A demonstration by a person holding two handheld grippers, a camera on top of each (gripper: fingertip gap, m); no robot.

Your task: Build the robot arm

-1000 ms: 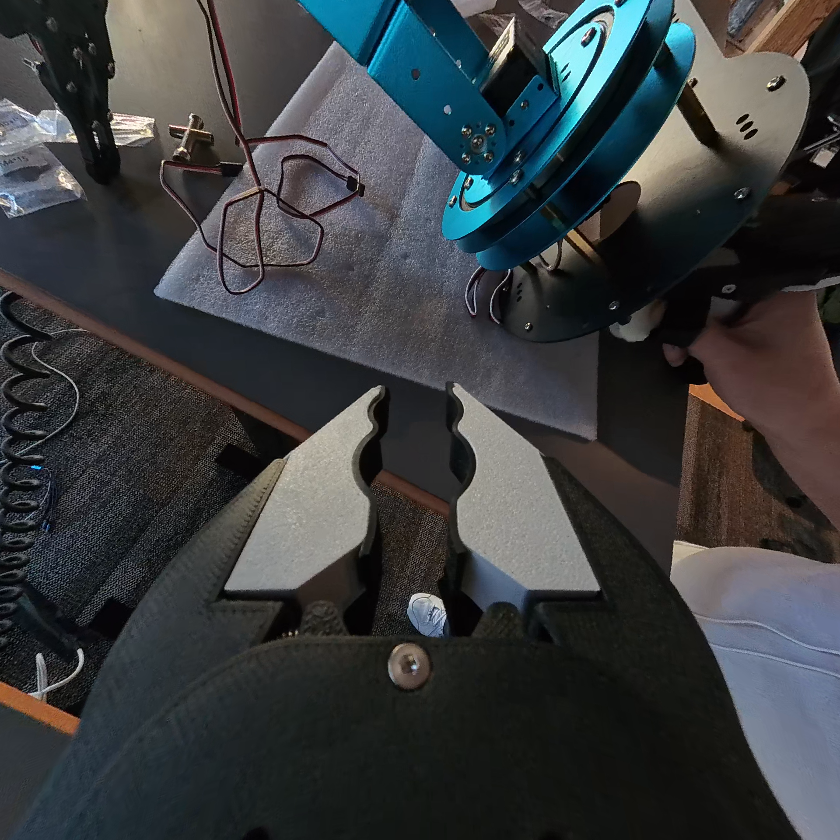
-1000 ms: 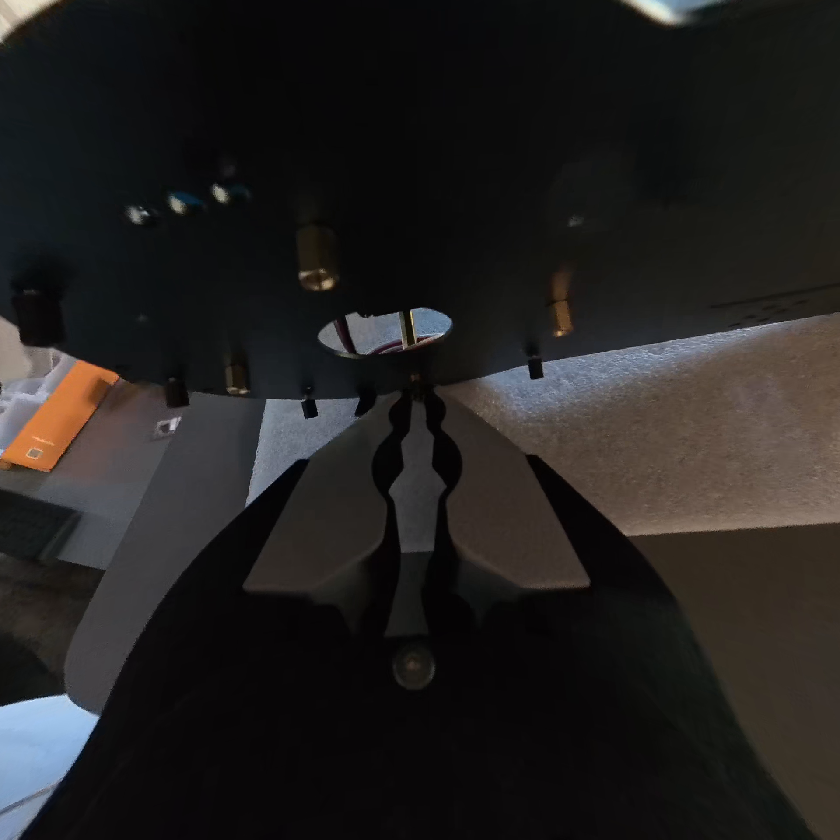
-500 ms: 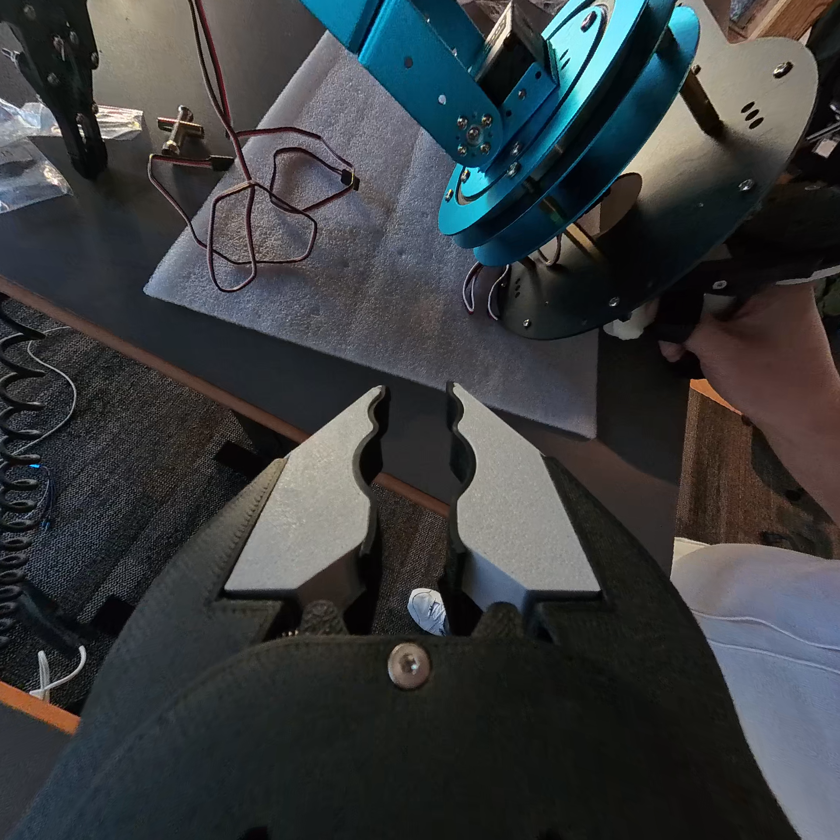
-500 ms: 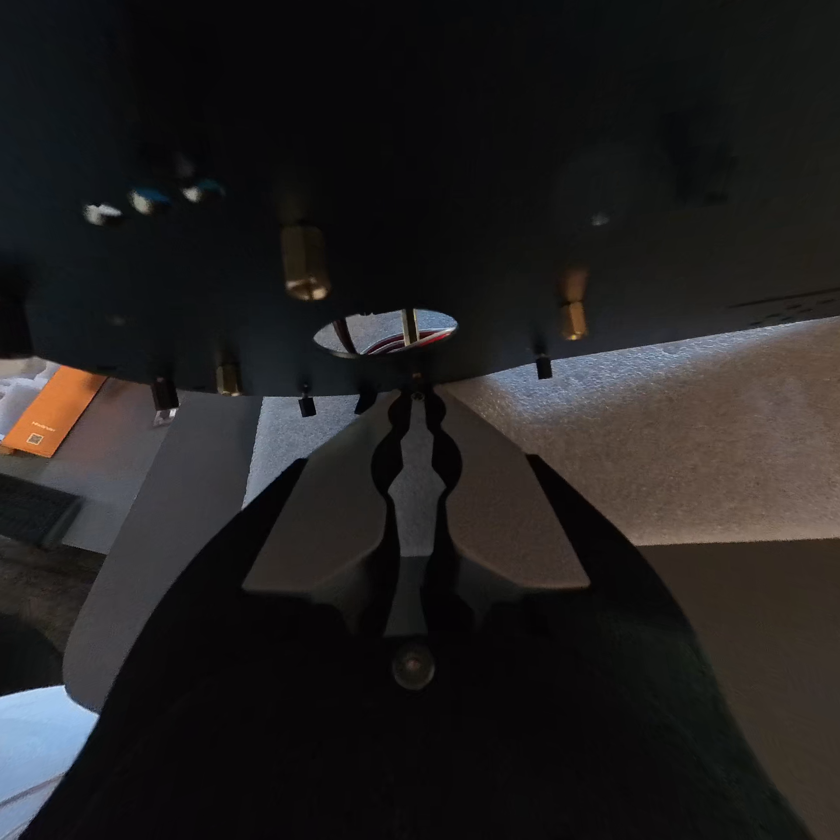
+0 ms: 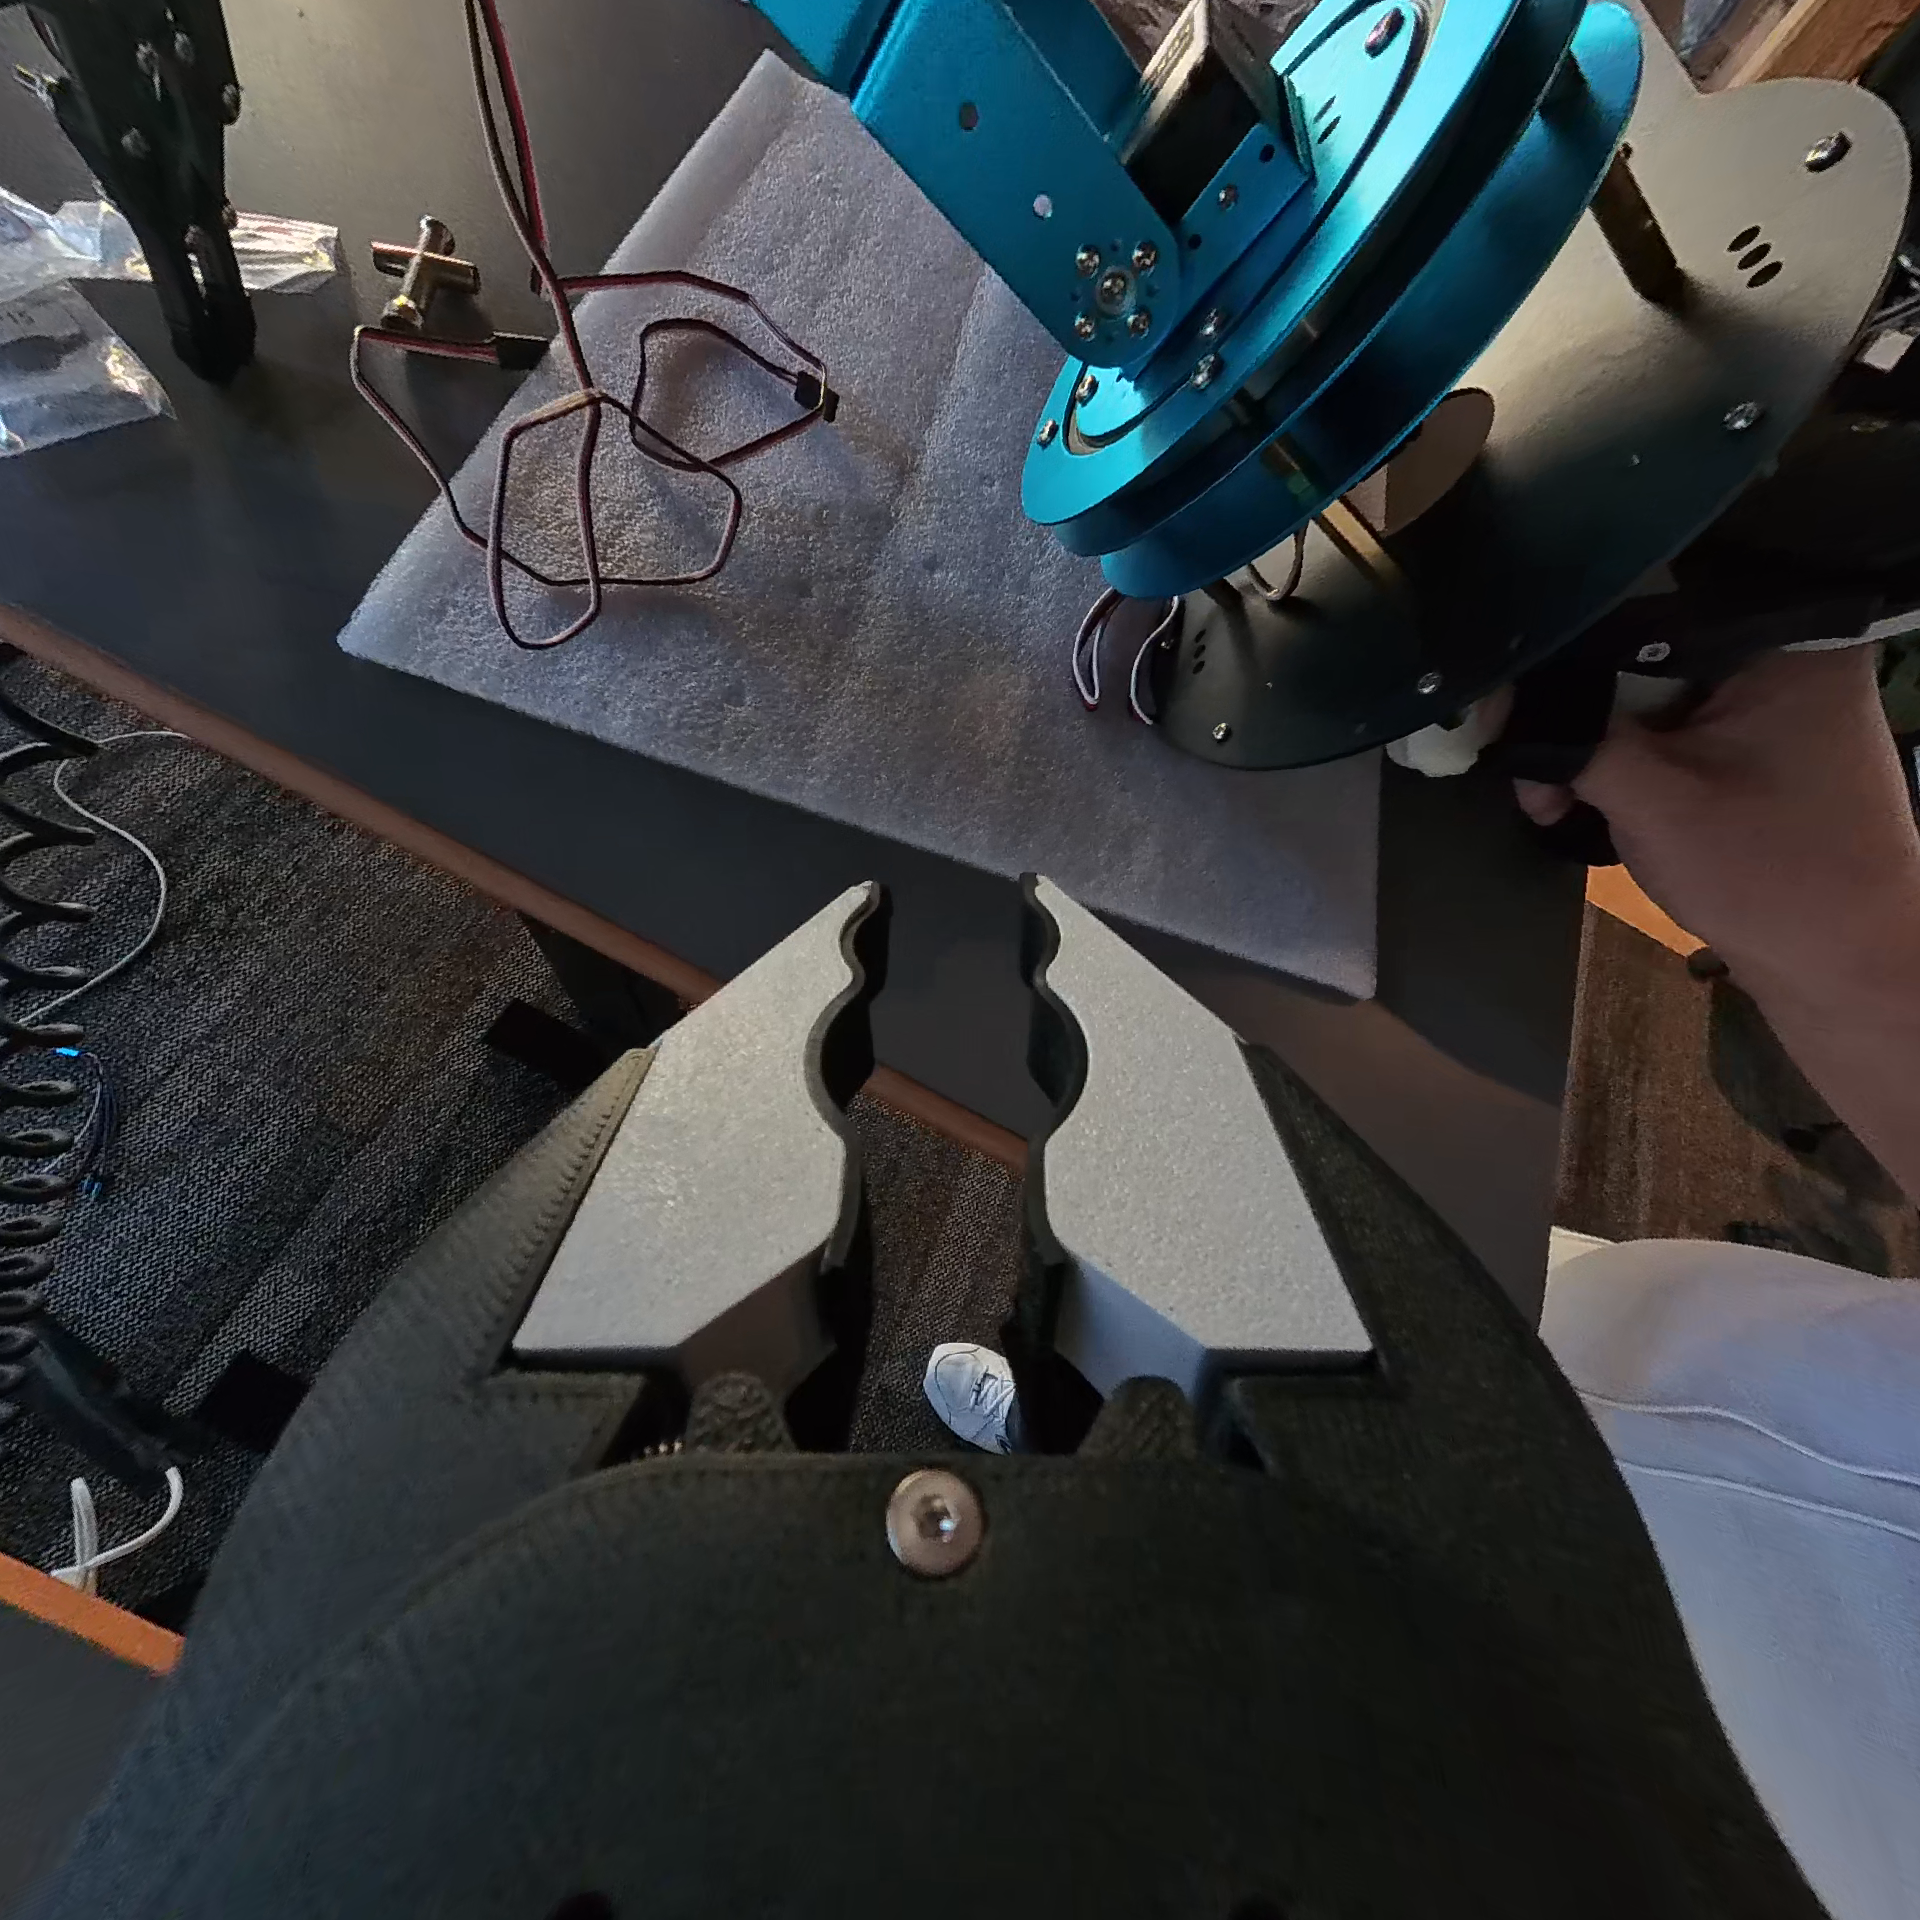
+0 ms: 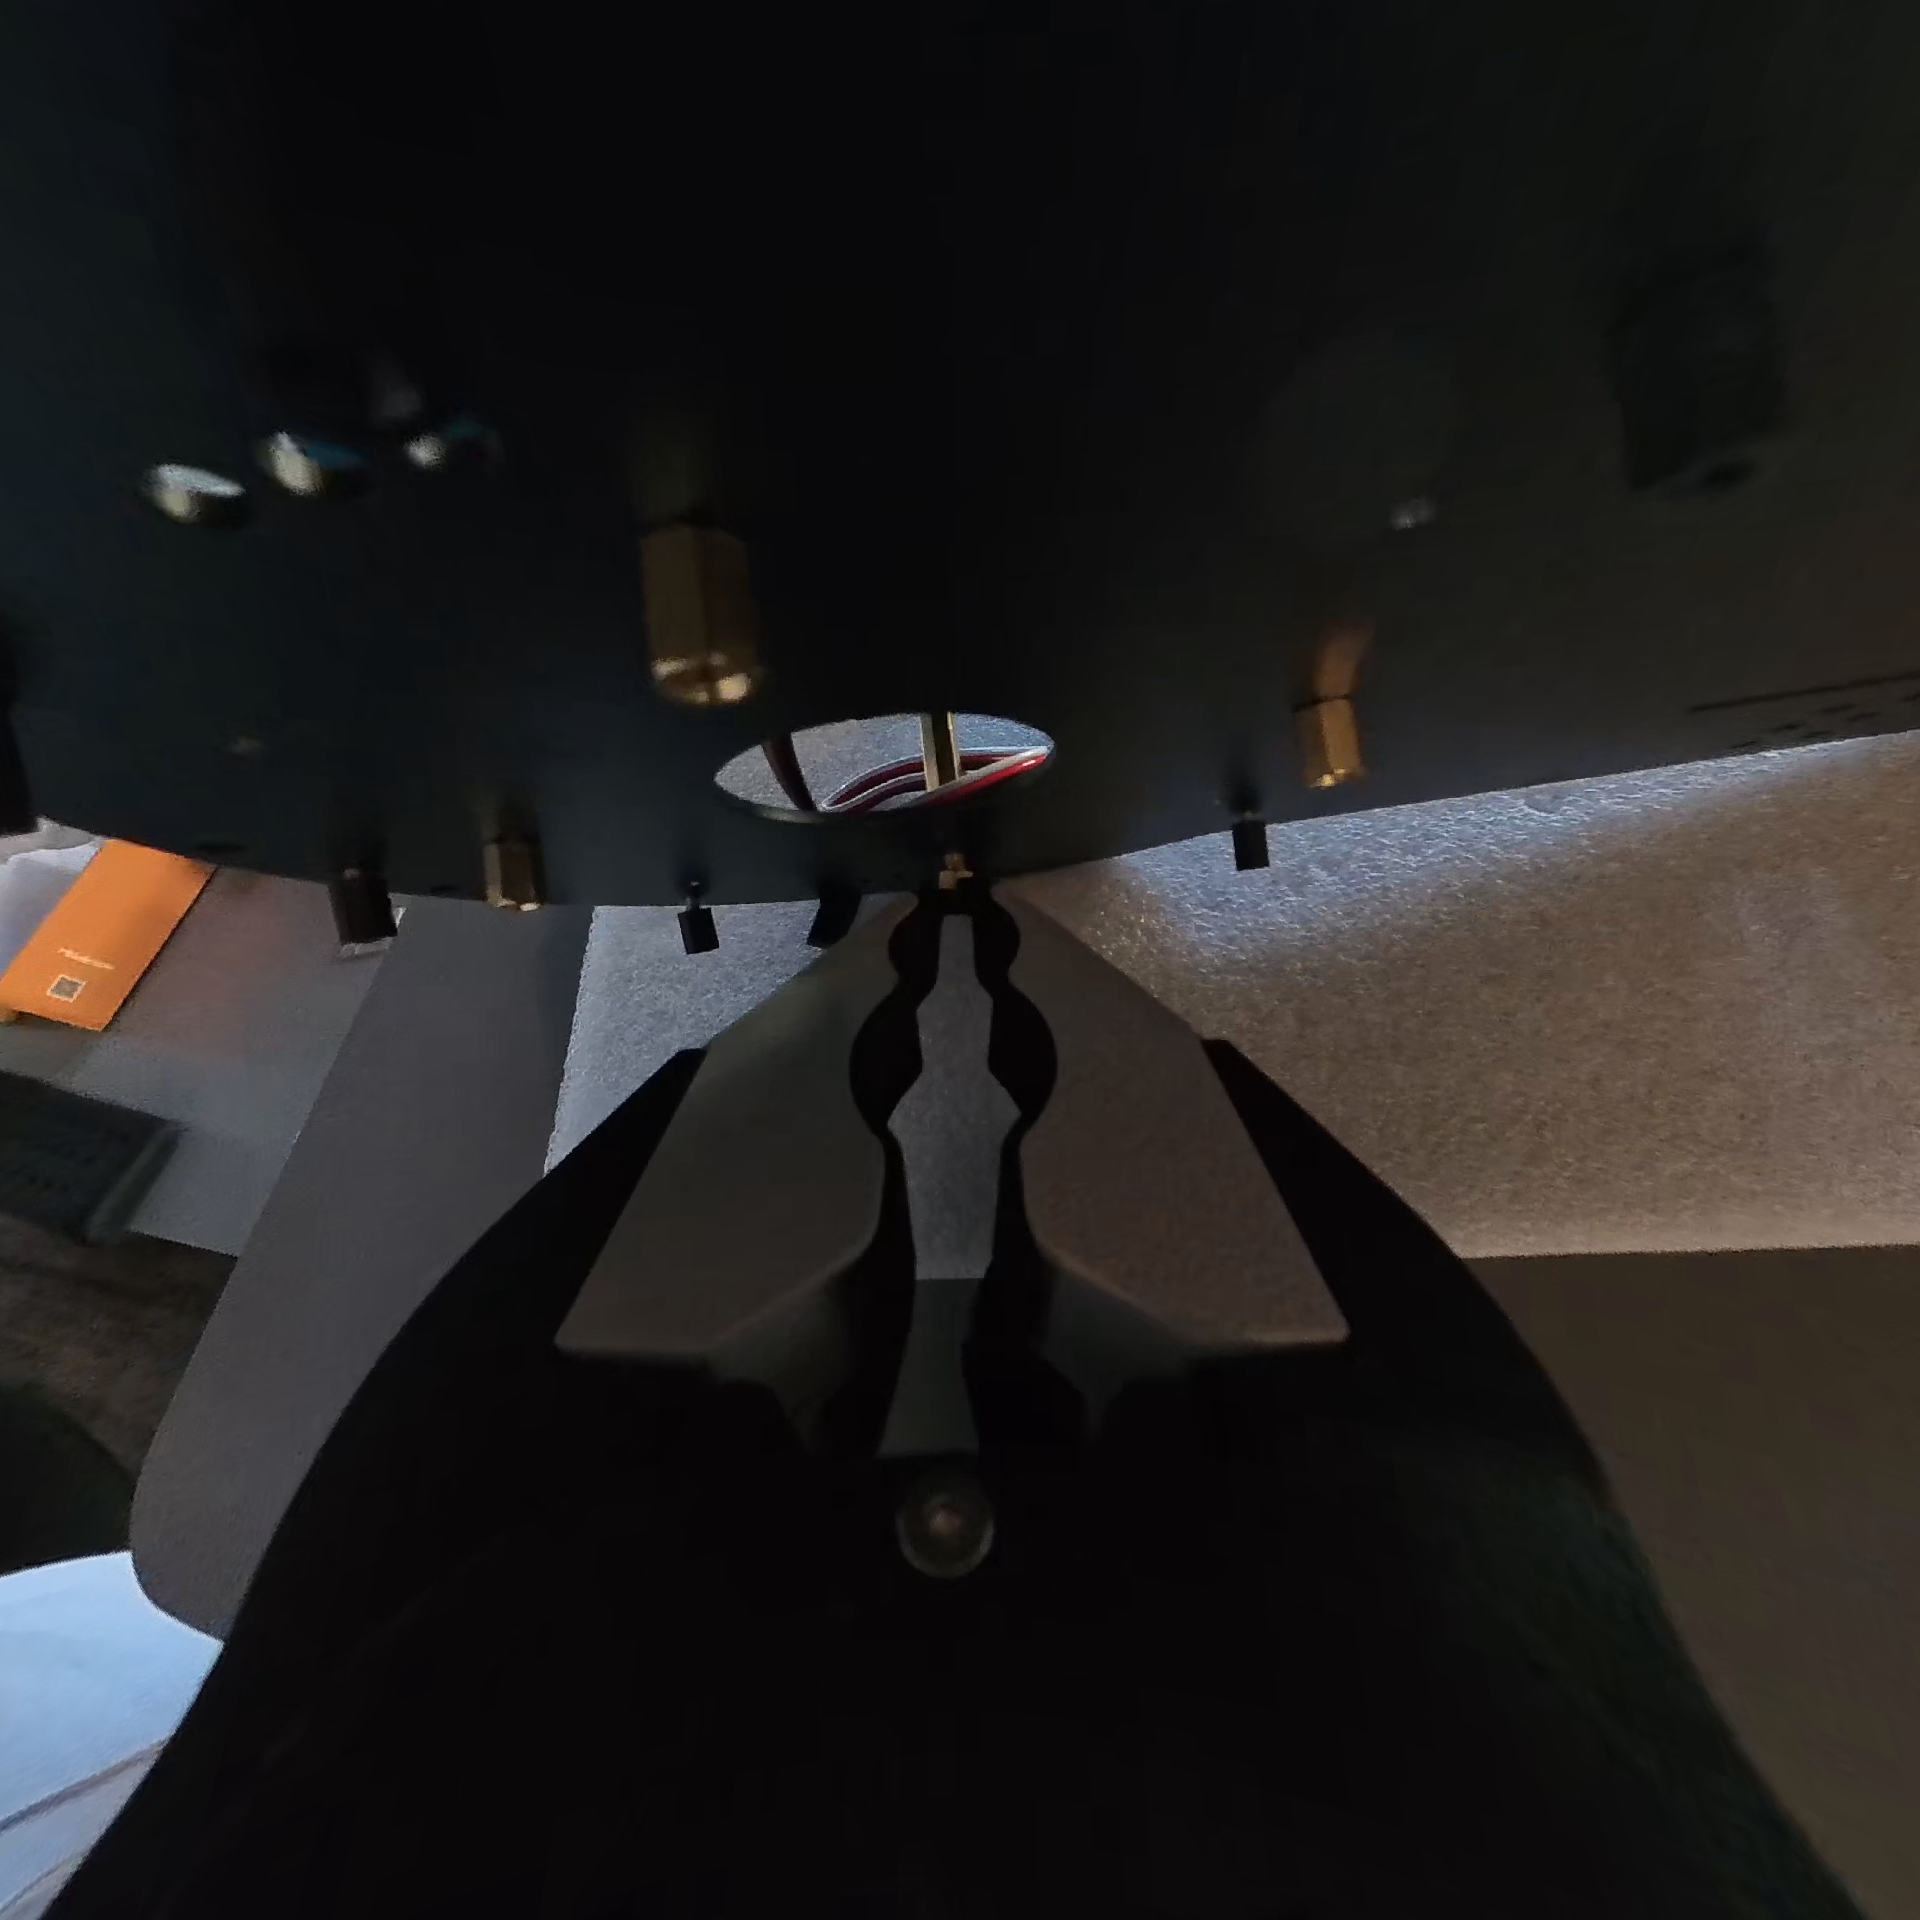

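Note:
A blue metal turntable with a blue arm bracket [image 5: 1299, 312] sits on a round black base plate [image 5: 1621, 436]. The assembly is tilted, its lower rim on a grey foam pad [image 5: 883, 623]. My left gripper [image 5: 951, 904] is open and empty above the table's front edge, short of the pad. My right gripper [image 6: 954, 902] is under the plate [image 6: 935, 312], its tips closed on a small brass stud [image 6: 951, 878] at the plate's rim. A hand [image 5: 1745, 831] holds that gripper at the plate's right edge.
Thin red-brown wires [image 5: 582, 468] lie looped on the pad's left part. A cross-shaped brass tool [image 5: 421, 272], a black claw part [image 5: 166, 156] and plastic bags [image 5: 52, 343] are at the far left. An orange card [image 6: 99, 945] lies on the table. Carpet and a coiled cable [image 5: 31, 1039] lie below. The grippers' ends are close to 15 cm from one another.
The left view has drifted slightly, so the pad and wires sit a little lower right. The right gripper stays closed at the plate's rim, and the plate has barely shifted.

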